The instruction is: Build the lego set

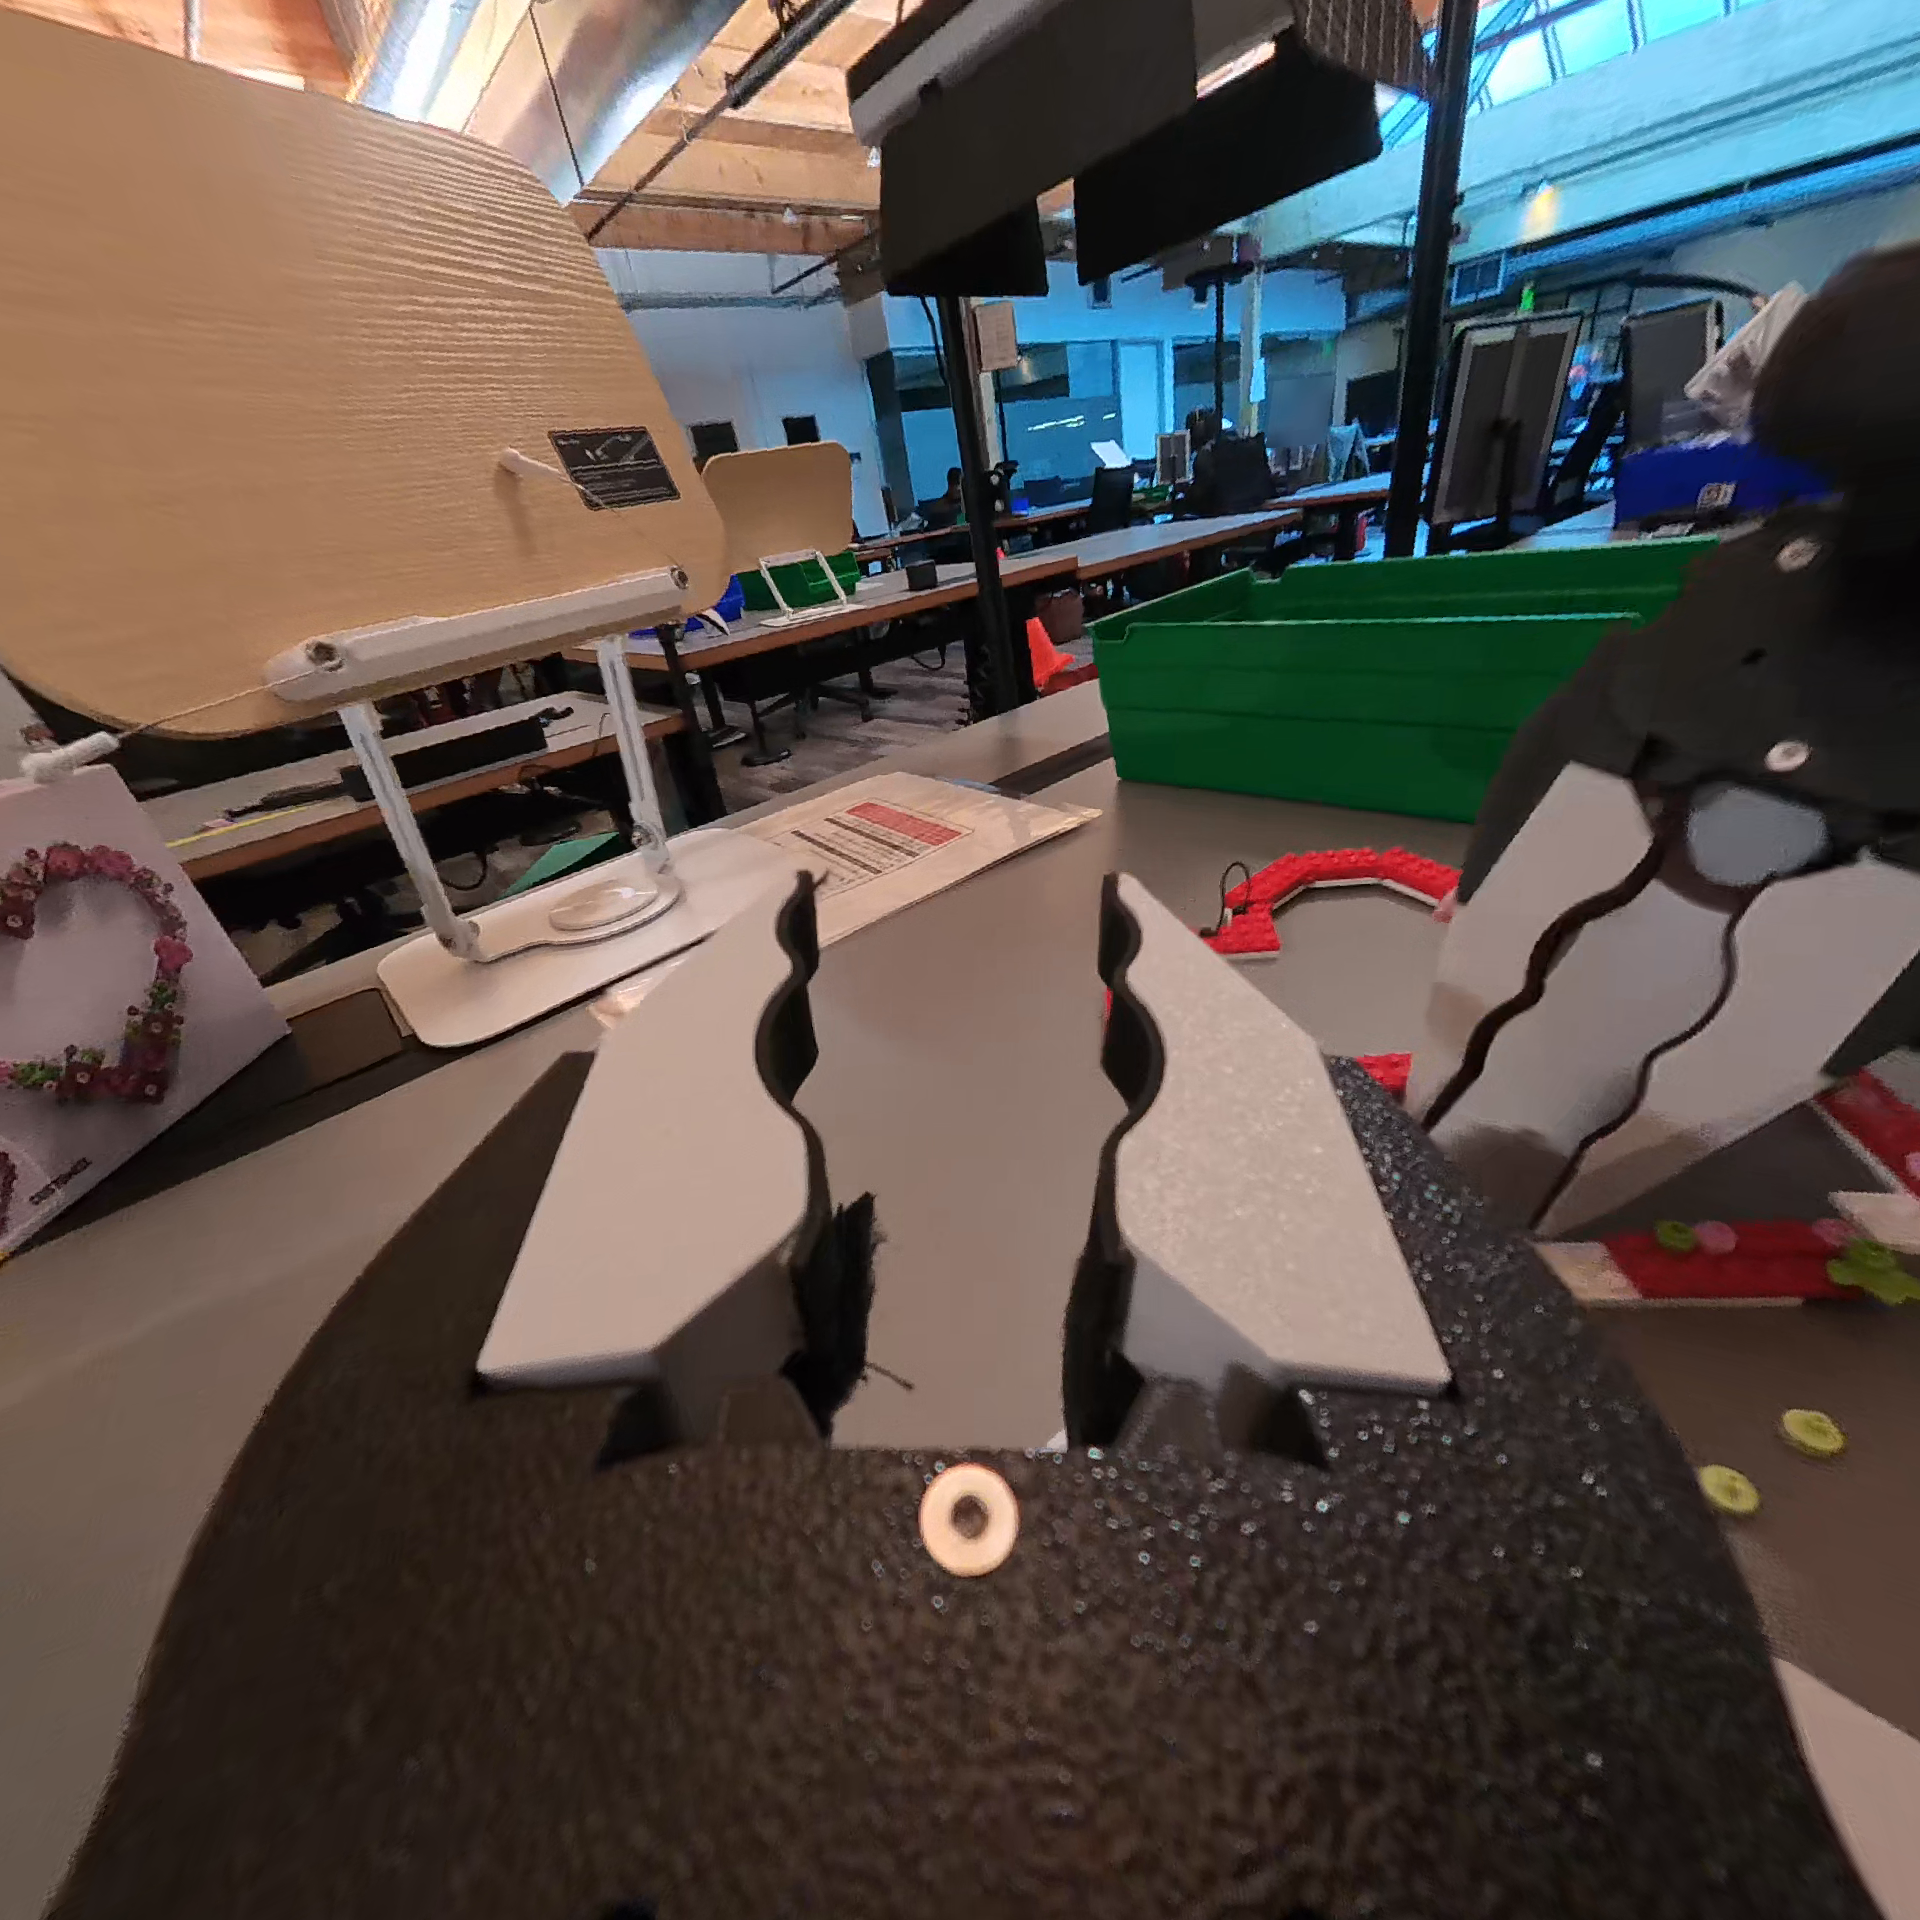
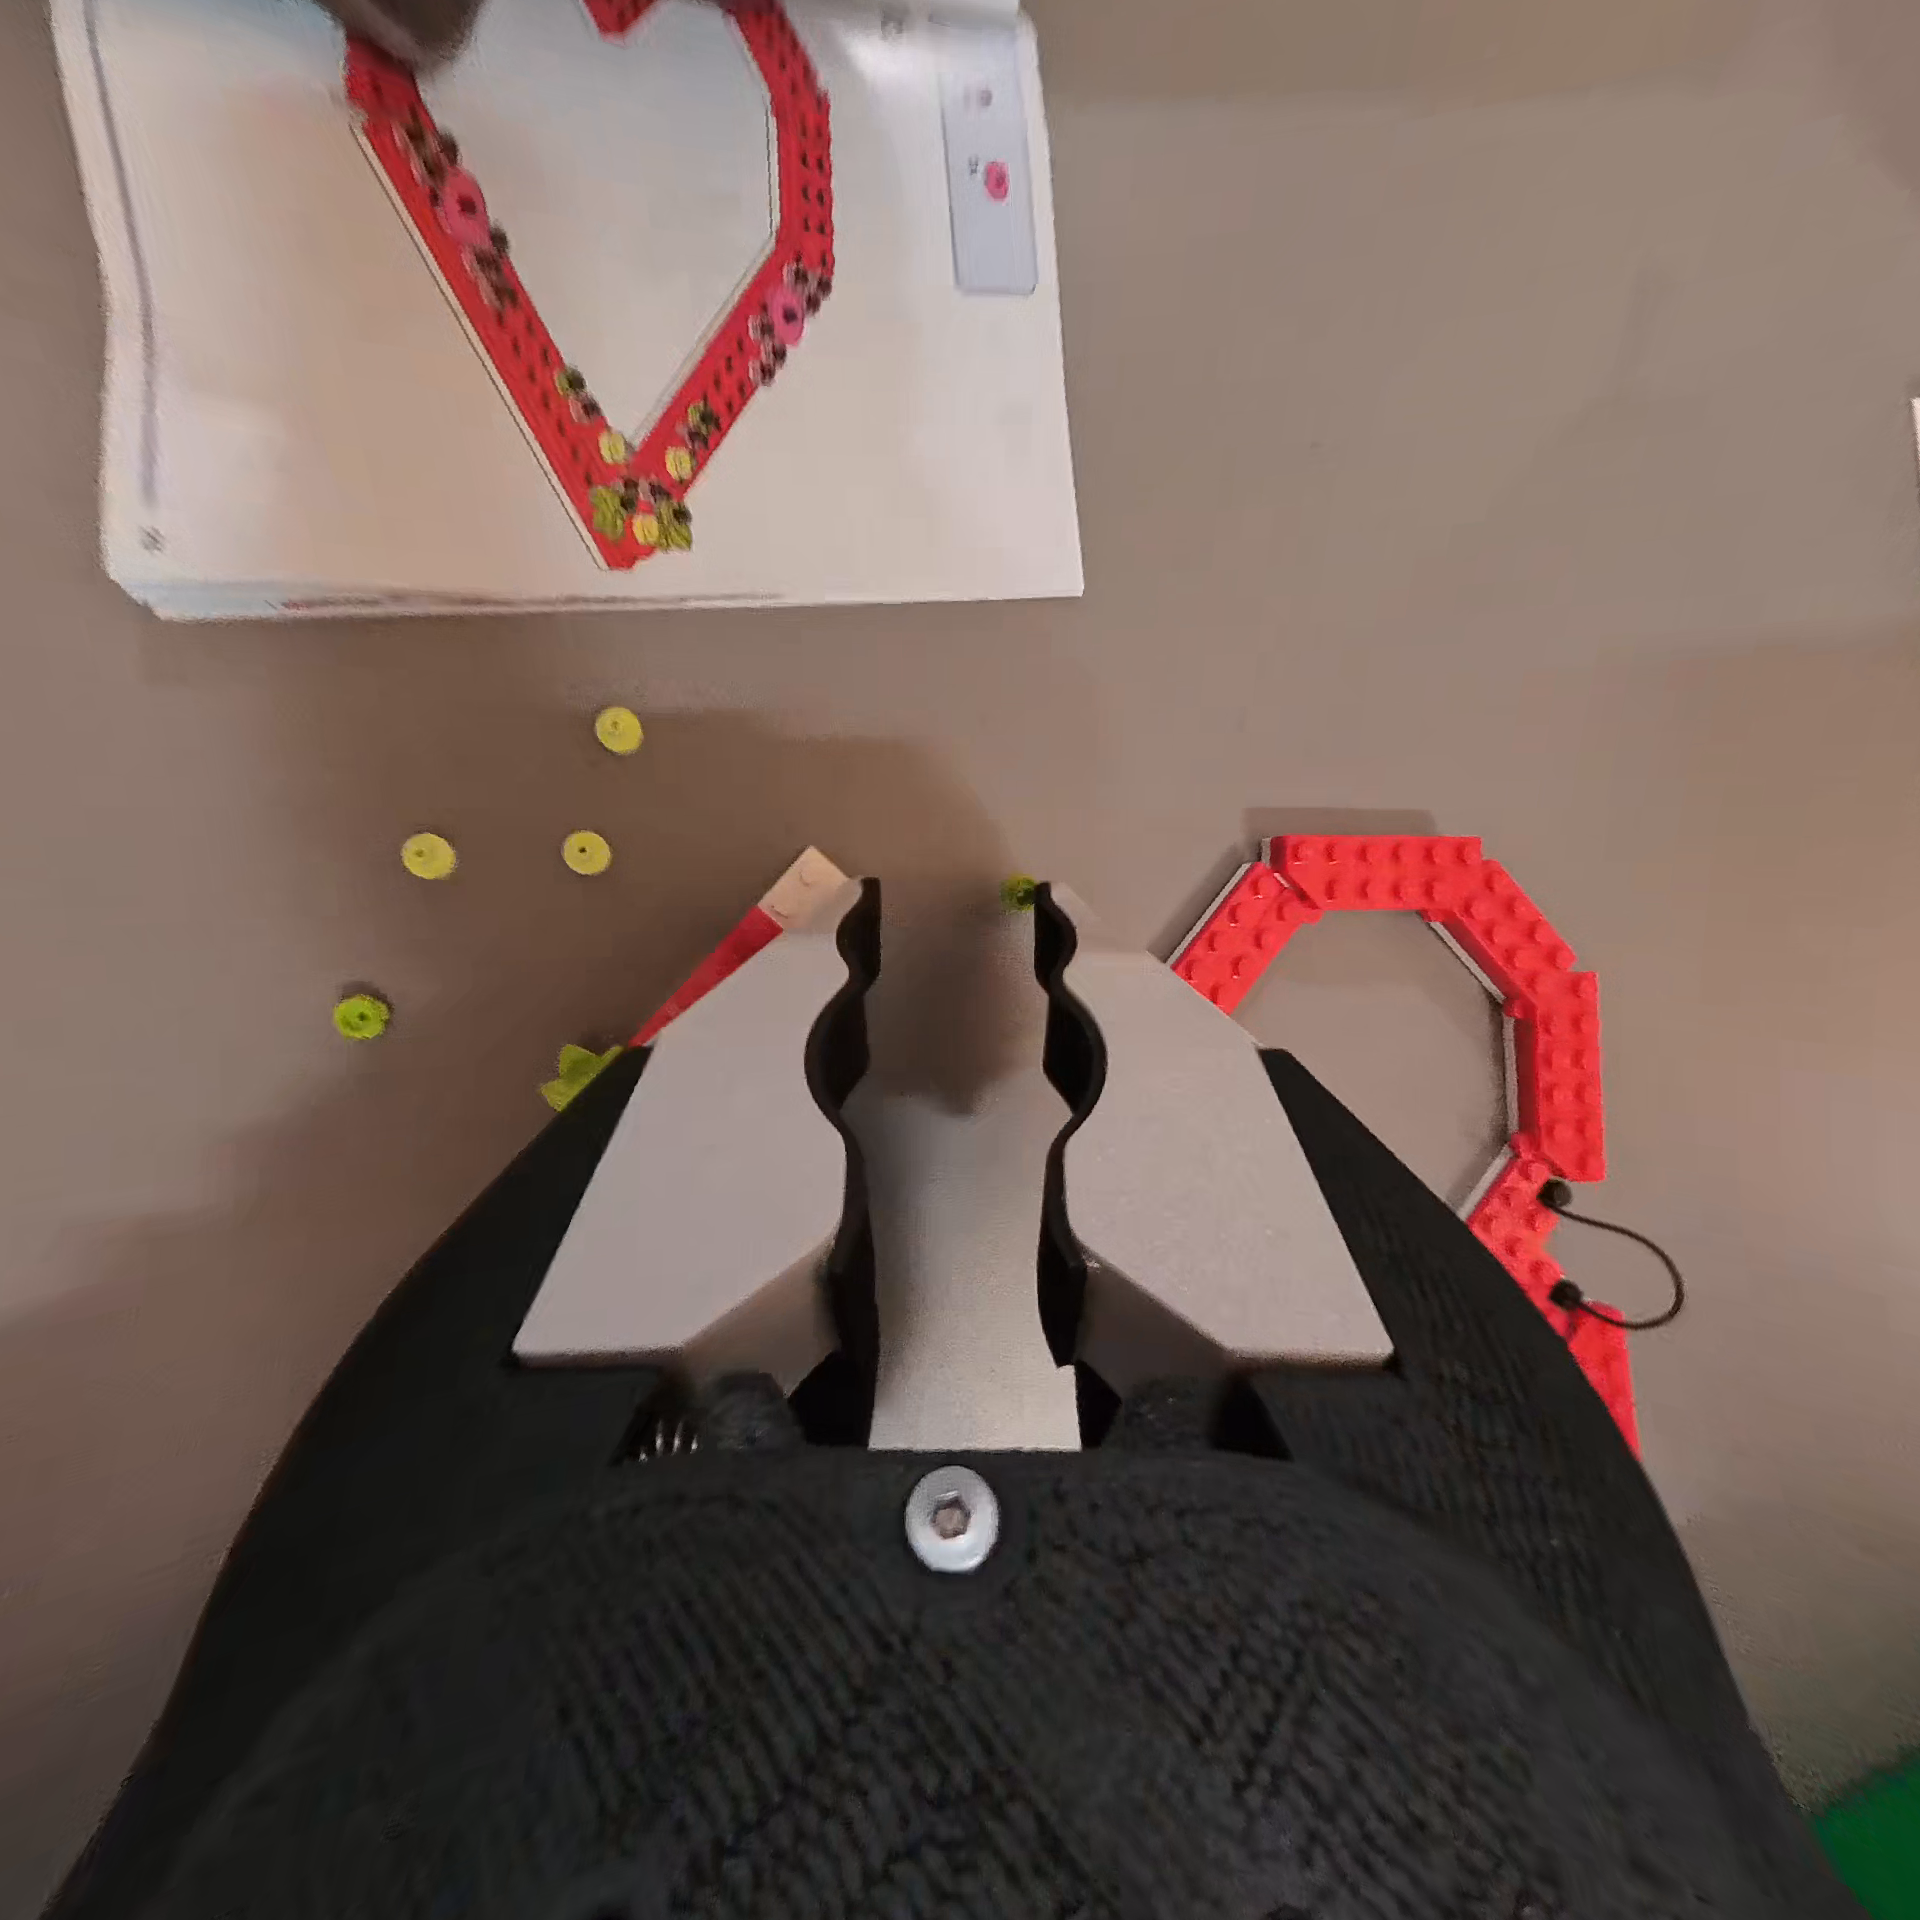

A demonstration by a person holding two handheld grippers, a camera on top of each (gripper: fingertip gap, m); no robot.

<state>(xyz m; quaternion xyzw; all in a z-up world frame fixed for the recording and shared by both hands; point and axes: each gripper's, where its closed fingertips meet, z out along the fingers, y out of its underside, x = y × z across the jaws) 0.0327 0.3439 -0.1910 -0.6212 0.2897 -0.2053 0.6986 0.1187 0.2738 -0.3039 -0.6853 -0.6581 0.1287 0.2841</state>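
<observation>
My left gripper (image 1: 956,914) is open and empty, held above the bare grey table. My right gripper (image 2: 956,894) is open and empty; it also shows at the right of the left wrist view (image 1: 1558,1049), pointing down at the table. A curved red brick arc (image 2: 1538,997) with a black cord lies right of its fingers and shows farther off in the left wrist view (image 1: 1340,883). A red and white strip (image 2: 748,935) runs under its left finger; in the left wrist view the strip (image 1: 1745,1257) carries small flower pieces. Lime round pieces (image 2: 585,852) lie loose to the left.
An open instruction booklet (image 2: 935,468) with a red heart picture lies ahead of the right gripper. Green bins (image 1: 1351,675) stand at the back right. A wooden book stand (image 1: 312,364), a set box (image 1: 94,987) and a laminated sheet (image 1: 914,842) stand at the left and back. My right tips are roughly 12 centimeters from the curved red brick arc (image 2: 1538,997).
</observation>
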